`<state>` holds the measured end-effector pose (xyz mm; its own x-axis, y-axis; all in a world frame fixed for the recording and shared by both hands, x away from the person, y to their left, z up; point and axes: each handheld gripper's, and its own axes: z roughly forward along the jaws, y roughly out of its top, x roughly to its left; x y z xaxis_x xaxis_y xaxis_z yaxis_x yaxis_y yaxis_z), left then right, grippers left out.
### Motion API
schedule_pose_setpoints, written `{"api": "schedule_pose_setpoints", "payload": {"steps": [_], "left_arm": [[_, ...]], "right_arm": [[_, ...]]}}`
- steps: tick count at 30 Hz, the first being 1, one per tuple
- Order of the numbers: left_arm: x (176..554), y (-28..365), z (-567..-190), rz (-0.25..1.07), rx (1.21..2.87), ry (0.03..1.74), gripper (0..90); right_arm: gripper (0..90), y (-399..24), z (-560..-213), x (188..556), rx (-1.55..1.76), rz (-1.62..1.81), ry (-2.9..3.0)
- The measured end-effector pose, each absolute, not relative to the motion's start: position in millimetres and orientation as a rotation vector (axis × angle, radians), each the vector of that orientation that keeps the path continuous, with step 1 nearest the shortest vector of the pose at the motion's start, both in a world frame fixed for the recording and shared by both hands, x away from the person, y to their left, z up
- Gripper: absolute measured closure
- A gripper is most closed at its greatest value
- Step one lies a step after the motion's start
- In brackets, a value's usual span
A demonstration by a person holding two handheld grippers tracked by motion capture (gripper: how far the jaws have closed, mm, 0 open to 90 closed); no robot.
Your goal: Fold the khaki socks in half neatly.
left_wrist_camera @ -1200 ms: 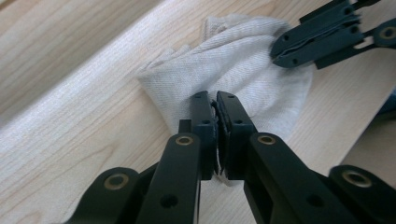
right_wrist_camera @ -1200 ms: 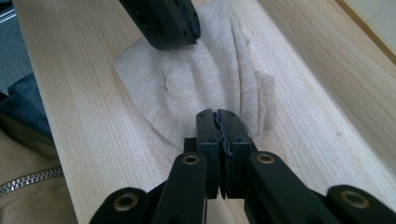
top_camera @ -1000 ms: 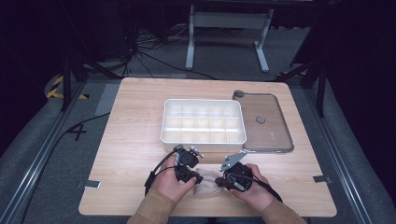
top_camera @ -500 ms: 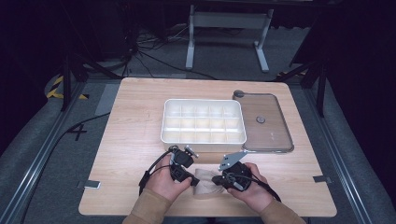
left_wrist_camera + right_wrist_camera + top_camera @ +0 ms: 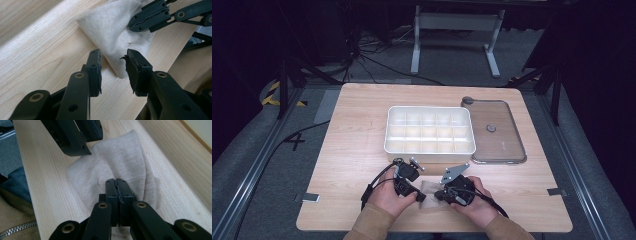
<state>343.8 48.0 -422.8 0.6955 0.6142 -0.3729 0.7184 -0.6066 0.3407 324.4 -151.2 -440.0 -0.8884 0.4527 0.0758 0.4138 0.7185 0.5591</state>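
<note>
At the near edge of the bench (image 5: 362, 130), a little toward the middle, a small pale cloth (image 5: 428, 188) lies on the wood between the two hands; in the high view most of it is covered by the grippers and only a small grey patch shows. The right gripper (image 5: 116, 182) has its jaws pressed together on a fold of the cloth, with a thin line of fabric visible between them, and the cloth humps up around the tips. The left gripper (image 5: 113, 58) stands with its jaws parted, a clear gap between them, the cloth's near corner lying just beyond and partly between the tips; whether either jaw touches the fabric is hard to make out. The inner pad of its right-hand jaw looks ragged at the edge. The person's left hand (image 5: 389, 195) and right hand (image 5: 474, 202) wrap each tool, and tan sleeves are cut off by the bottom of the high view.

Farther in, at the bench's middle, sits a white tray (image 5: 387, 140) split into many small compartments; what they hold cannot be told. Just beside its right side lies a clear flat lid (image 5: 507, 142) with a small knob. Beyond the far edge a grey metal stand (image 5: 454, 22) is on the floor among dark cables.
</note>
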Motion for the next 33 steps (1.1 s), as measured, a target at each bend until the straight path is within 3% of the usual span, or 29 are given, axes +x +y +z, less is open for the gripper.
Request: {"api": "schedule_pose_setpoints", "payload": {"steps": [10,20,33], "left_arm": [[342,55,-424,-0.246,2.426,1.003,67.8],[345,57,-433,-0.225,2.460,1.016,83.1],[345,46,-443,-0.220,2.490,1.016,86.7]], "right_arm": [[89.3,-152,-442,325,0.707,0.900,2.848],[89.4,-152,-442,324,0.701,0.899,2.846],[89.4,-152,-442,324,0.699,0.899,2.846]]}}
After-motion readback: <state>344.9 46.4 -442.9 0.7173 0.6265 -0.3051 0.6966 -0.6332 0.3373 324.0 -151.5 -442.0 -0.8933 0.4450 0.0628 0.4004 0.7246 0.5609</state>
